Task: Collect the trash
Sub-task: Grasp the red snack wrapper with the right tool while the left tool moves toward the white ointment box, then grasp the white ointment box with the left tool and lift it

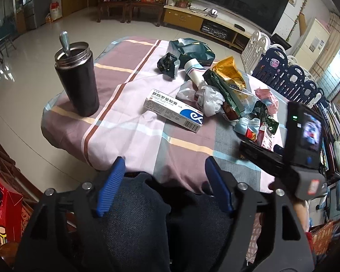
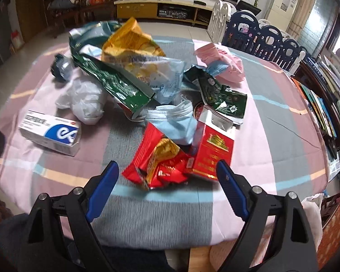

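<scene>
White ointment box (image 1: 175, 110) lying flat, long axis diagonal, barcode end nearest

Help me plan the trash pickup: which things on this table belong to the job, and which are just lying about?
Trash: red wrapper, red cigarette pack, face mask, green packet, yellow bag, crumpled tissue.
Probably lying about: black tumbler, ointment box.

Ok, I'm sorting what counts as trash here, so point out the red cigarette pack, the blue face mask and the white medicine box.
red cigarette pack (image 2: 212, 151), right wrist view, on its red front face.
blue face mask (image 2: 176, 124), right wrist view, on its pleated middle.
white medicine box (image 1: 173, 110), left wrist view, on its top face.
</scene>
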A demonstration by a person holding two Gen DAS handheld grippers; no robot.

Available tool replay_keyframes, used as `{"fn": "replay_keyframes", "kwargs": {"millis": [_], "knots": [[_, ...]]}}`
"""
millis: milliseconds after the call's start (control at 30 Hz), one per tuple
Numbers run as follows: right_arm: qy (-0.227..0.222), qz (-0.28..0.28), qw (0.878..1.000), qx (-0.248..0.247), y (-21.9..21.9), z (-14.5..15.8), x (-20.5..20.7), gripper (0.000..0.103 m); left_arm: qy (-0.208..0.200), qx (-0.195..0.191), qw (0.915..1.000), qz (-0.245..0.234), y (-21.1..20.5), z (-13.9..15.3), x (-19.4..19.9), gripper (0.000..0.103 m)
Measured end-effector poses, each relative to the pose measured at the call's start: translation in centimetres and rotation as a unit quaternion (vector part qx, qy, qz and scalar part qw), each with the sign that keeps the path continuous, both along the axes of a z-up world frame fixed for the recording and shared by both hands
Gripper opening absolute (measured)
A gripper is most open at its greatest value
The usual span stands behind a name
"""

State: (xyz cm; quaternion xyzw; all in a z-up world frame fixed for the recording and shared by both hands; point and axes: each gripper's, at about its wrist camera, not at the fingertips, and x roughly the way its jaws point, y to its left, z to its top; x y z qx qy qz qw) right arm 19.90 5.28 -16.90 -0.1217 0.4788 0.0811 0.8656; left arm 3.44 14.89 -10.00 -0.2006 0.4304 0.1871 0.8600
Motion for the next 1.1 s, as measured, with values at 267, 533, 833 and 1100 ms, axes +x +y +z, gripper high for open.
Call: {"fn": "replay_keyframes", "kwargs": {"millis": [267,533,833,1100], "knots": [[0.007,0.01,0.999,-0.052,1.7,-2.5,1.2,0.032,0.005,-0.016,0.9999,0.003,0.4,-1.0,0.3,0.075],[-0.006,0.036,0.999,-0.023,2.3,-1.8,-0.5,0.008,0.004,-0.02,0.9998,-0.001,0.3,-1.1,0.4,0.075],[-0.004,0.037,0.999,0.031,2.3,-0.2,-3.3,0.008,0.007,-0.021,0.9998,0.0,0.3,-1.3,0.6,0.077],[-0.016,0.015,0.999,0.044,1.4,0.3,-4.8,0.008,0.012,-0.024,0.9996,0.002,0.5,-1.8,0.8,0.078]]}}
